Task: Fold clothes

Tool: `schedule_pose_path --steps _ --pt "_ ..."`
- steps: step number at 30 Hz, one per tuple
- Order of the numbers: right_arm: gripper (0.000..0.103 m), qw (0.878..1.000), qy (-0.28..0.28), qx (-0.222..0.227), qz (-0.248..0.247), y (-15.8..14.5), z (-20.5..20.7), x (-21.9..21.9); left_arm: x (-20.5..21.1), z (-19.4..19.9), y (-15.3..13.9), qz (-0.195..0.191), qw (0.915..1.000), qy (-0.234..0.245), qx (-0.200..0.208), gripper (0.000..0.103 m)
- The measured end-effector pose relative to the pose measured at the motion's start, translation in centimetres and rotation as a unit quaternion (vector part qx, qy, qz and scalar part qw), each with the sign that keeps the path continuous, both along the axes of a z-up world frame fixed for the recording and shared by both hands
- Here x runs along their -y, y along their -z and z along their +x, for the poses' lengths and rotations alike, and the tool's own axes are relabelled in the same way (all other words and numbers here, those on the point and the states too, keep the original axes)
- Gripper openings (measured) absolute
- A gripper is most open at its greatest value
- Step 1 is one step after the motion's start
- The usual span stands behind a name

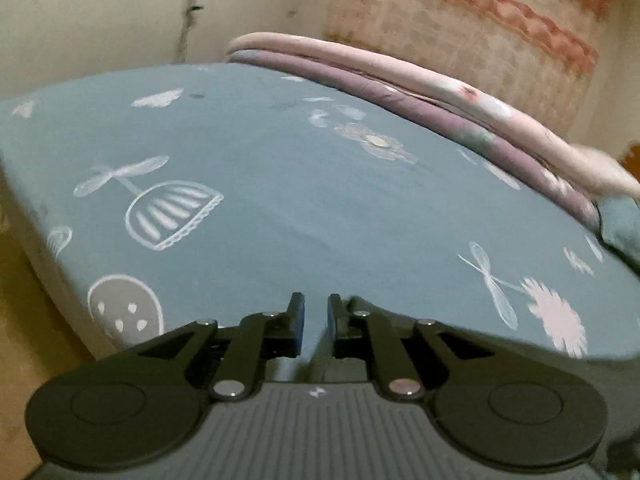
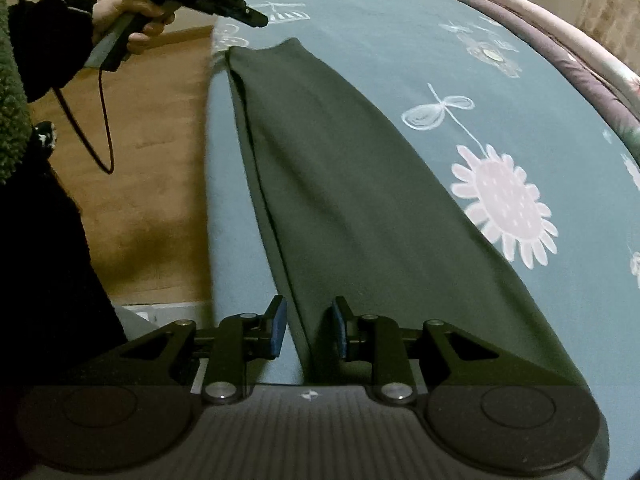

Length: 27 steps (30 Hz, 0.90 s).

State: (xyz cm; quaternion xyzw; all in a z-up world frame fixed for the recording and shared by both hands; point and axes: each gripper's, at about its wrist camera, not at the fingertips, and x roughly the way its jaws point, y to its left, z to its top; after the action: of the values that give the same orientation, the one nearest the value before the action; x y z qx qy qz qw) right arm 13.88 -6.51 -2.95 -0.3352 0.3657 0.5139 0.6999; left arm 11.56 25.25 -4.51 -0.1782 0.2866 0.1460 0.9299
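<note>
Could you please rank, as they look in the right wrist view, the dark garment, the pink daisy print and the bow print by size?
1. dark garment, far the largest
2. pink daisy print
3. bow print, which lies farther off, so its rank is less sure

Matt dark cloth garment on a smooth printed cotton-like bedsheet; matt black plastic right claw; wood-look floor.

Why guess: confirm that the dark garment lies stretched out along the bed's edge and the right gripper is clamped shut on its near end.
Not clamped. The right wrist view shows the right gripper open, its fingers apart astride the near end of the dark garment. The garment does lie stretched out along the bed edge.
</note>
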Motion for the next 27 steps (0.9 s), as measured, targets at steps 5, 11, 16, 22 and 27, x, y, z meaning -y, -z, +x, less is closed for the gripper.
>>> schedule_pose_path --steps 5,11,16,22,27 --pt "0.024 0.999 -0.029 0.023 -0.010 1.2 -0.2 -1.0 5.7 2.0 -0.3 -0.004 0.9896 0.144 0.006 0.038" --pt "0.002 0.999 -0.032 -0.001 -0.011 0.5 0.1 -1.0 10.7 4.0 0.3 -0.010 0.9687 0.248 -0.003 0.040" --pt "0.003 0.998 -0.005 -0.057 0.009 0.7 0.7 -0.1 12.7 4.4 1.5 -0.018 0.9499 0.312 -0.020 0.046" --pt "0.020 0.997 0.046 -0.042 0.035 -0.9 1.3 0.7 12.5 4.3 3.3 0.003 0.9422 0.327 -0.072 0.048" --pt "0.037 0.982 0.178 -0.027 0.059 -1.5 4.8 4.4 9.2 3.9 2.8 0.010 0.9538 0.283 -0.099 0.047"
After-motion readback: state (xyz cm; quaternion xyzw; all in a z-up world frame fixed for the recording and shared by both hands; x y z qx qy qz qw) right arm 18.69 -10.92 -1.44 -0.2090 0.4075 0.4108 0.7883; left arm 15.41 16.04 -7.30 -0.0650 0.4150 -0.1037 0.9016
